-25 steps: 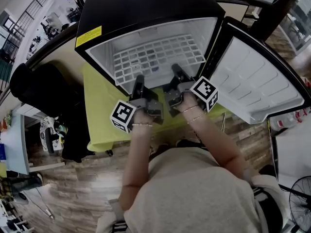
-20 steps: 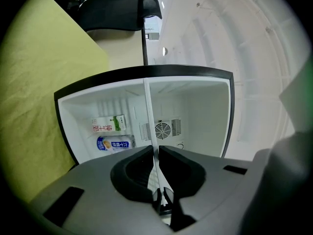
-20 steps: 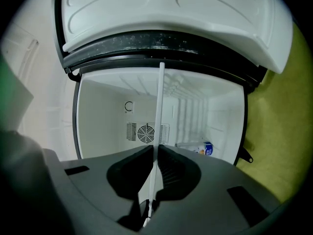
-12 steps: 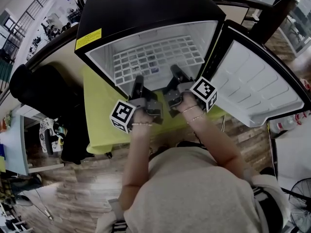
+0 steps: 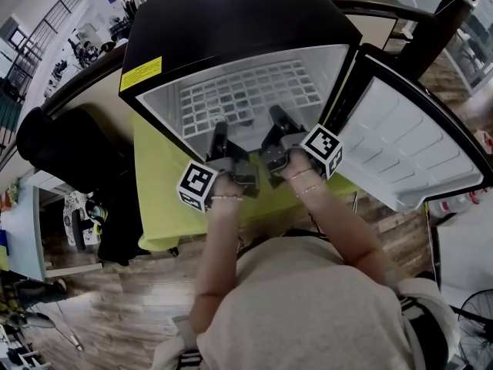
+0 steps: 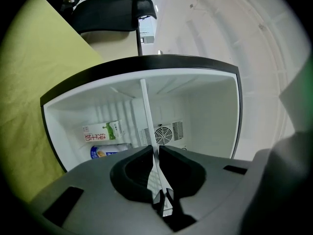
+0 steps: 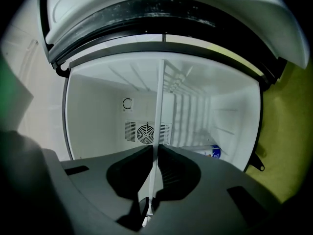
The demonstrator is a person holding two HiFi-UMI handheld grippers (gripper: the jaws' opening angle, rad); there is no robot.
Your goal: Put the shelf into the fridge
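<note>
Both claws are on the near edge of the shelf (image 5: 248, 89), side by side, at the mouth of the fridge (image 5: 231, 14). The left claw (image 5: 221, 129) has its jaws closed down to a thin gap, and the left gripper view shows the white shelf edge clamped between the pads. The right claw (image 5: 276, 116) has the same edge between its jaws with the pads against it; these jaws are just opening, though contact is not yet broken. The shelf is a white grid panel lying flat across the white fridge cavity. It reaches toward the back wall, and its front edge is level with your claw tips. Both gripper views see it edge-on as a thin white line running back to the round fan vent (image 7: 145, 132) on the rear wall. The fridge door (image 5: 400, 145) is swung fully open to your right. The fridge is black outside and stands on a tabletop covered with a yellow-green cloth (image 5: 158, 183). In the left gripper view, a milk carton (image 6: 101, 130) and a blue can (image 6: 105, 152) lie inside the cavity on one side of the shelf line, close together. Your forearms are extended, and the marker cubes (image 5: 197, 185) sit just behind the claws.
</note>
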